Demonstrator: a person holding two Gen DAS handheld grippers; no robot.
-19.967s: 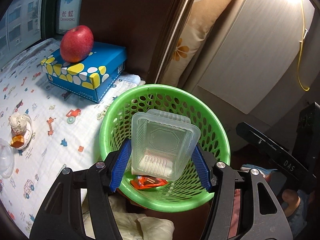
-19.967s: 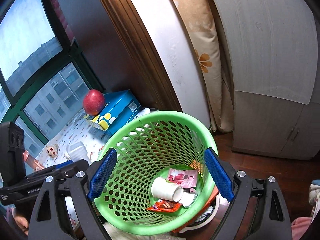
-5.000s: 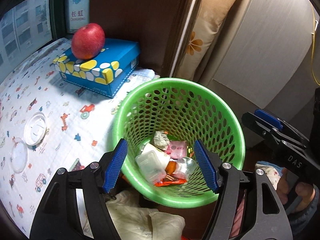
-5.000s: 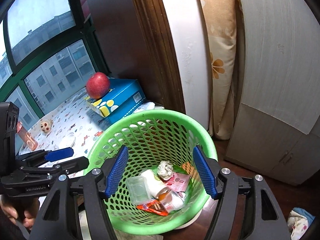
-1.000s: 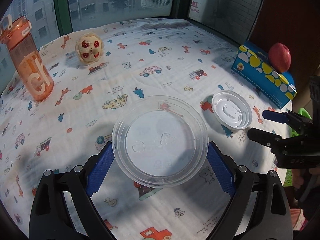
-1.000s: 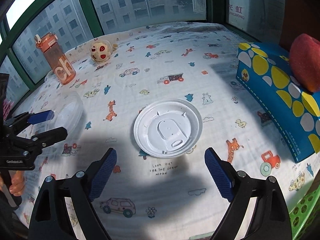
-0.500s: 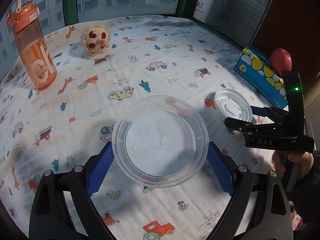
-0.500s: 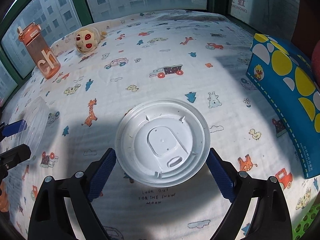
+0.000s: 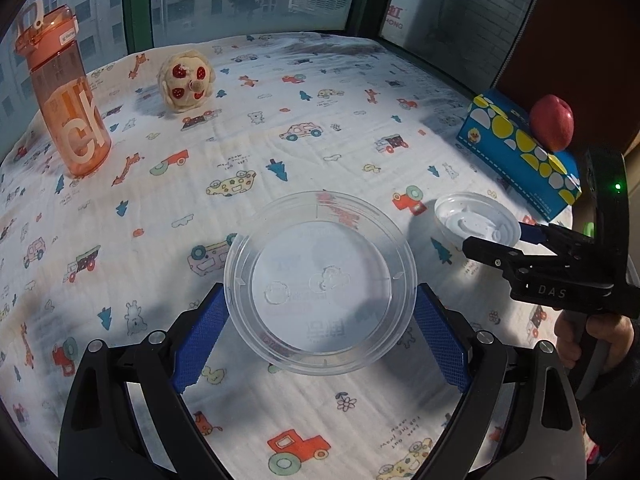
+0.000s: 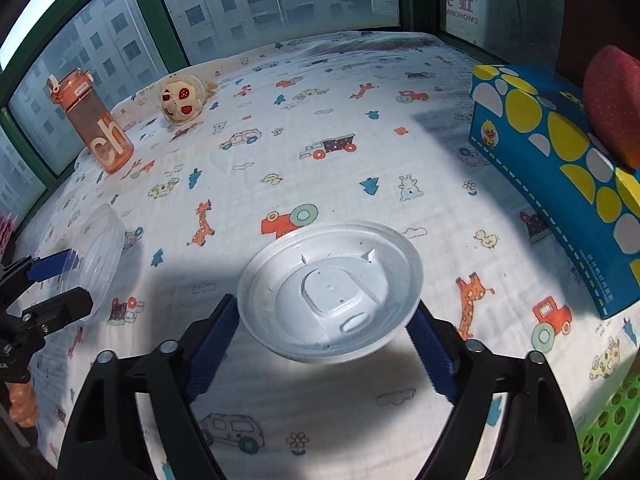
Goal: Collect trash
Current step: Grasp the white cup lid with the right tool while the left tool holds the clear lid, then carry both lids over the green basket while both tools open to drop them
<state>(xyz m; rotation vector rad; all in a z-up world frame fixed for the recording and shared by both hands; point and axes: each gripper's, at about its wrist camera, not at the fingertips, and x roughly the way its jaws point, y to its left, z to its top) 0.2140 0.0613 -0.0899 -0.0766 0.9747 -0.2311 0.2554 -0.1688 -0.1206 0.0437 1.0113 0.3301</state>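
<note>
A clear round plastic lid (image 9: 320, 284) sits between the blue pads of my left gripper (image 9: 320, 304), which is shut on its rim; from the right wrist view the clear lid (image 10: 100, 248) is tilted up off the printed cloth (image 9: 280, 128). A white cup lid (image 10: 332, 288) lies upside down between the pads of my right gripper (image 10: 320, 320). Its jaws are closing and both pads touch the rim. In the left wrist view the right gripper (image 9: 500, 240) reaches around the white lid (image 9: 476, 220).
An orange bottle (image 9: 64, 96) and a plush toy (image 9: 186, 80) stand at the back left by the window. A blue tissue box (image 10: 560, 160) with a red apple (image 10: 612, 108) is on the right. The green basket's rim (image 10: 612, 428) shows at the lower right. A hand (image 9: 592, 340) holds the right gripper.
The right gripper has come forward around the white lid and its jaws have narrowed onto the rim. The left gripper has stayed put with the clear lid.
</note>
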